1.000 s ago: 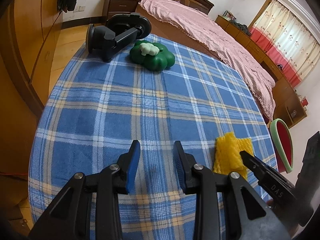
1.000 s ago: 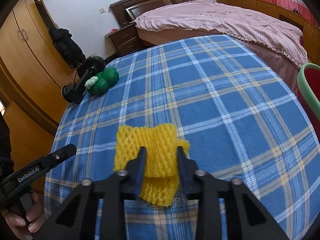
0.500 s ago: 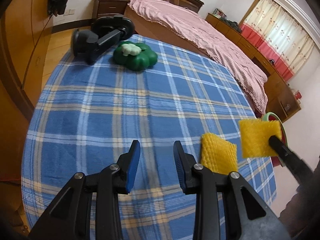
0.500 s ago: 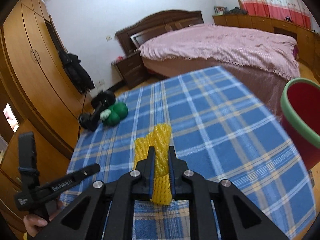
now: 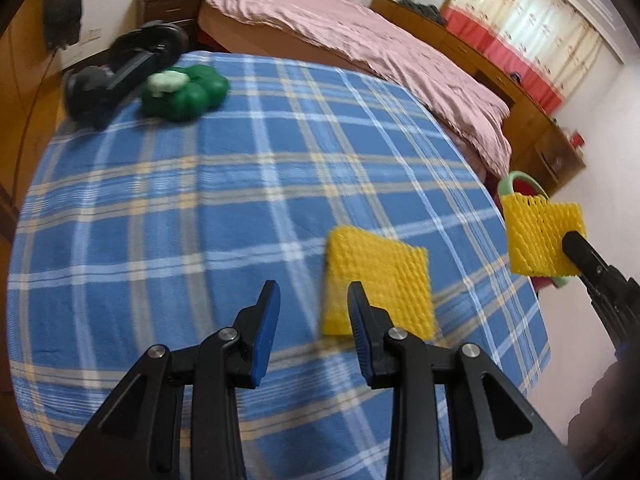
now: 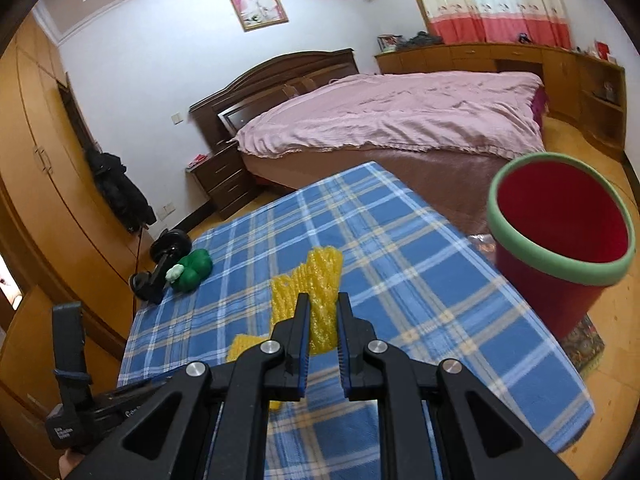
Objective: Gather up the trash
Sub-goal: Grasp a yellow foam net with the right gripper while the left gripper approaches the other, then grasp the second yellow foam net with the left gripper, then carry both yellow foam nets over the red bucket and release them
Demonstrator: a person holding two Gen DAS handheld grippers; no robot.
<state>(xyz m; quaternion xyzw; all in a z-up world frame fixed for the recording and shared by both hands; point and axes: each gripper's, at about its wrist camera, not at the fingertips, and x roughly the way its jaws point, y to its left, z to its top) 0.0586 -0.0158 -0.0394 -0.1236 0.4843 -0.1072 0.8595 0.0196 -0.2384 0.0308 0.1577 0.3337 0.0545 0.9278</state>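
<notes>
My right gripper (image 6: pixel 323 298) is shut on a yellow foam net (image 6: pixel 316 280) and holds it in the air above the table's right part. In the left wrist view that net (image 5: pixel 536 236) hangs in front of the red bin's green rim (image 5: pixel 520 178). The bin (image 6: pixel 552 266) stands on the floor beside the table, to the right of the held net. A second yellow foam net (image 5: pixel 376 280) lies flat on the blue plaid tablecloth (image 5: pixel 200 200). My left gripper (image 5: pixel 313 286) is just left of it; its jaws are opening with nothing between them.
A green toy (image 5: pixel 184 92) and a black phone holder (image 5: pixel 120 72) sit at the table's far left corner. A bed with a pink cover (image 5: pixel 360 32) stands behind the table. Wooden wardrobes (image 6: pixel 36 184) line the left wall.
The right gripper closed on one foam net, lifted it off the cloth and carried it right towards the bin. The left gripper moved right towards the second net and its jaws widened slightly.
</notes>
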